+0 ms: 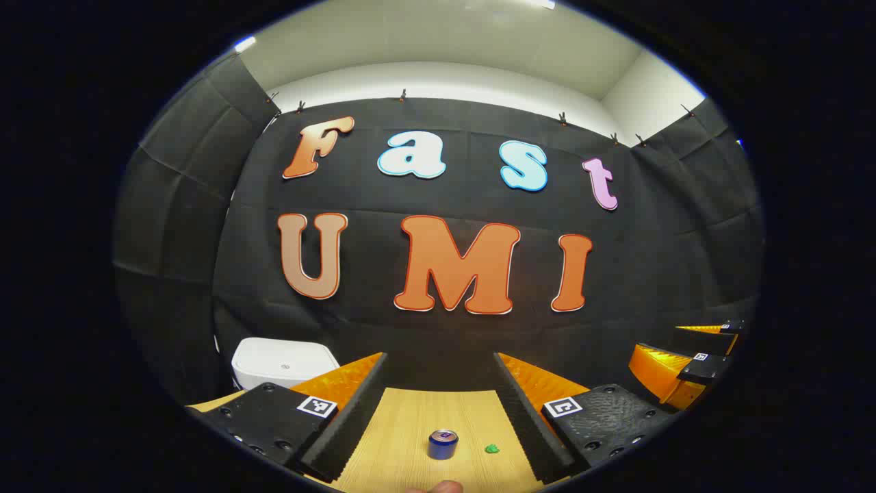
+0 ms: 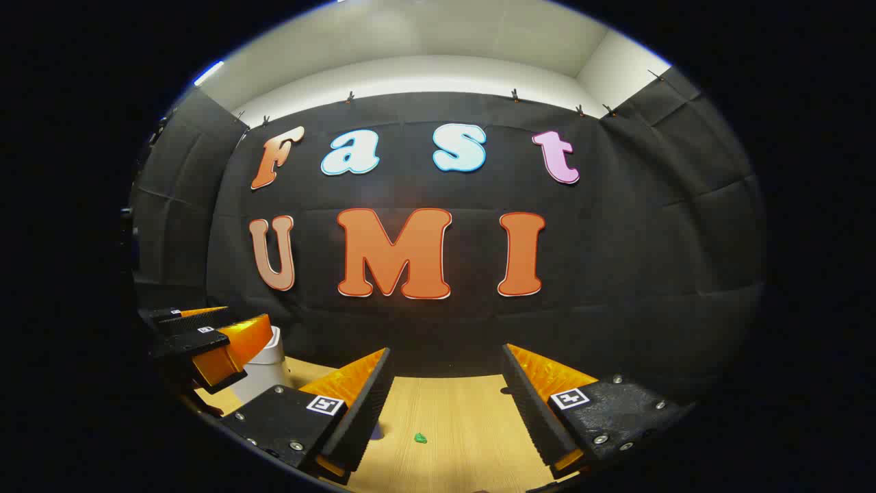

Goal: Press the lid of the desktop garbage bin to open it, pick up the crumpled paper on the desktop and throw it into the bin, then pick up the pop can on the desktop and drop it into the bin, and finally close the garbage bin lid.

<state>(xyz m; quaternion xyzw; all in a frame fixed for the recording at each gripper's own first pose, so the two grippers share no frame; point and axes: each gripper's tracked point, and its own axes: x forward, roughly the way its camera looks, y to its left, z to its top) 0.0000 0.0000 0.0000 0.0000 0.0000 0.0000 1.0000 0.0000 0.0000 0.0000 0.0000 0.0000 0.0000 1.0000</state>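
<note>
Left gripper view shows the garbage bin [image 1: 284,363], a smooth white rounded box with its lid flat down, at the far left corner of the table [image 1: 417,424], so by my reading nothing is done yet: pressing, both throws and closing remain. A small metal pop can [image 1: 443,444] stands upright toward the table's near edge, with the green crumpled paper [image 1: 492,449] just beside it on pale wood grain. Both left tongs [image 1: 438,411] and right tongs [image 2: 445,411] stand wide and empty.
</note>
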